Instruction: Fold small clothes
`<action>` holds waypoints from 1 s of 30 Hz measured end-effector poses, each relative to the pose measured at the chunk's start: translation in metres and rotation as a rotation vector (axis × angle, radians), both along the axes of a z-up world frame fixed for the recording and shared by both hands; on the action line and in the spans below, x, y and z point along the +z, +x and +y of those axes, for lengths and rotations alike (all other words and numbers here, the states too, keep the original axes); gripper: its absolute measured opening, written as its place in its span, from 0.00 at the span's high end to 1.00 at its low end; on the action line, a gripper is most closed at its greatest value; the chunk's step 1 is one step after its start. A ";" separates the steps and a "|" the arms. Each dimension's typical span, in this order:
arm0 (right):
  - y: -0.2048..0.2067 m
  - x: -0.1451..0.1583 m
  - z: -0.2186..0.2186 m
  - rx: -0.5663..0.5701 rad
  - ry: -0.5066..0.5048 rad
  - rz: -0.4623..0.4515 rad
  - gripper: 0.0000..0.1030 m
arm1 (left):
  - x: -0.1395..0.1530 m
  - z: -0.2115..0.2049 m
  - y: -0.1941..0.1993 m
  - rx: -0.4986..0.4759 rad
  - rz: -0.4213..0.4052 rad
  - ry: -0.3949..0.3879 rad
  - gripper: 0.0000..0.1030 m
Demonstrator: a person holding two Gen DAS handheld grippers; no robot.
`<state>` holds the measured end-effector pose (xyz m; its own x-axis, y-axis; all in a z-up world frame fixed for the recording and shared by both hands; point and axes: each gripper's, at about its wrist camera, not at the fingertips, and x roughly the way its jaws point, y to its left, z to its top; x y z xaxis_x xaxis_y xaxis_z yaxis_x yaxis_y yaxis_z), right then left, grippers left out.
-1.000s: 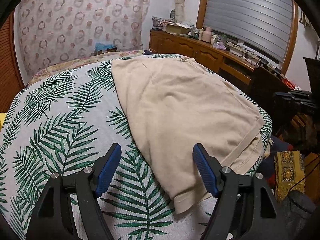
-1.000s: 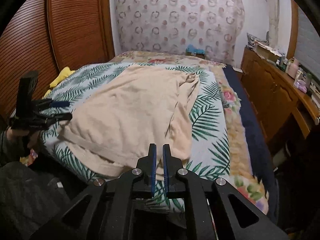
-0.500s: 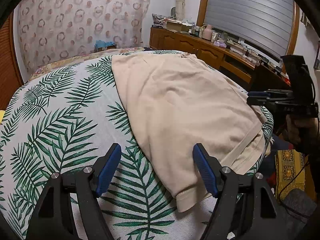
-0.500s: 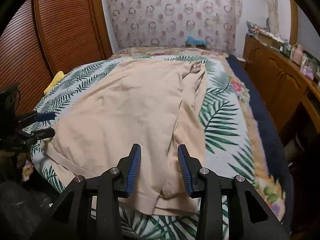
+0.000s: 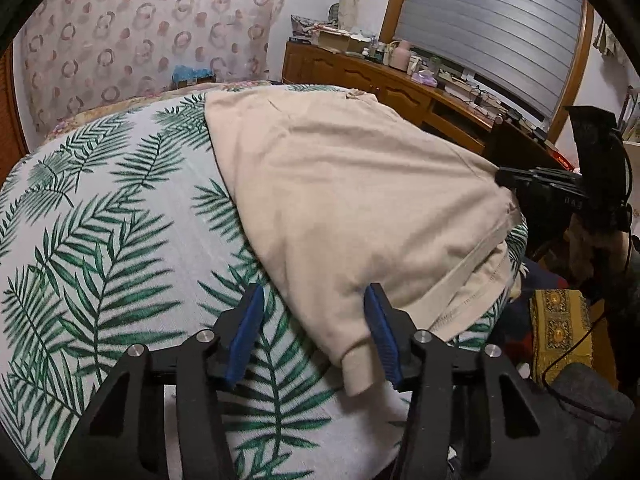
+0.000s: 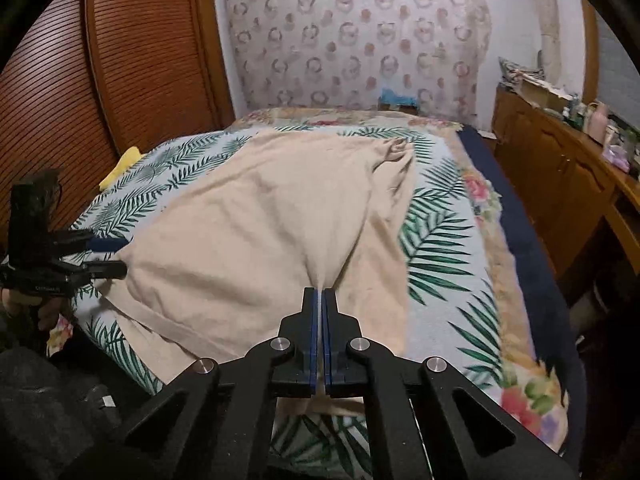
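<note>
Right tool (image 6: 320,294): blue pads pressed together on a pinch of the beige garment (image 6: 256,248), where half a second ago they stood spread above the same spot. The cloth gathers into a ridge that runs from the pinch toward 12 o'clock, and a blurred near hem suggests that the fabric is being disturbed.

Left tool (image 5: 314,300): jaws closing, narrower than a second ago, with the near corner of the garment (image 5: 352,208) between the pads. In the left wrist view the 3 o'clock pad touches the cloth and the 9 o'clock pad stands clear of it over the bedspread (image 5: 120,248); the corner is therefore judged not yet gripped.

Meaning for the task: one hold is secured along the near hem and the second is forming at the other end of that hem. The step in hand is judged to be the taking of both near corners before the first fold, so little of the folding is done.

Position: the garment lies spread on the bed, running from the near edge toward 12 o'clock.

Materials: a soft, matte woven or knit cloth with a stitched double hem and a banded edge, limp and faintly creased, bunched at the far end. The bedspread is a thin printed fabric with green fern fronds on white.
</note>
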<state>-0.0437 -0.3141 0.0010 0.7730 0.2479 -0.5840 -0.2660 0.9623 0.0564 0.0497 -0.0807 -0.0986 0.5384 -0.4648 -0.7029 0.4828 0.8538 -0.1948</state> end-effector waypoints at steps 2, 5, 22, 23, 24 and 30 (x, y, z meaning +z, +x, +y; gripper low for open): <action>-0.003 -0.003 -0.001 -0.007 -0.005 0.006 0.98 | -0.001 0.000 -0.001 -0.004 0.002 0.004 0.51; -0.001 -0.008 -0.001 -0.025 -0.019 0.024 0.98 | -0.001 -0.002 -0.003 -0.010 0.004 0.013 0.58; 0.010 -0.022 -0.008 -0.069 0.027 0.055 0.30 | 0.000 -0.005 -0.006 -0.023 0.004 0.029 0.65; 0.011 -0.024 -0.006 -0.072 0.023 0.062 0.30 | 0.000 -0.005 -0.006 -0.022 0.004 0.028 0.65; 0.013 -0.027 -0.005 -0.068 0.026 0.073 0.30 | 0.000 -0.005 -0.006 -0.021 0.004 0.026 0.65; 0.020 -0.036 -0.003 -0.050 0.035 0.120 0.30 | 0.000 -0.006 -0.007 -0.026 -0.005 0.038 0.66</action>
<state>-0.0233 -0.3172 -0.0350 0.7098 0.2323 -0.6650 -0.2070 0.9712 0.1183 0.0431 -0.0871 -0.0990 0.5302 -0.4519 -0.7174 0.5061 0.8475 -0.1598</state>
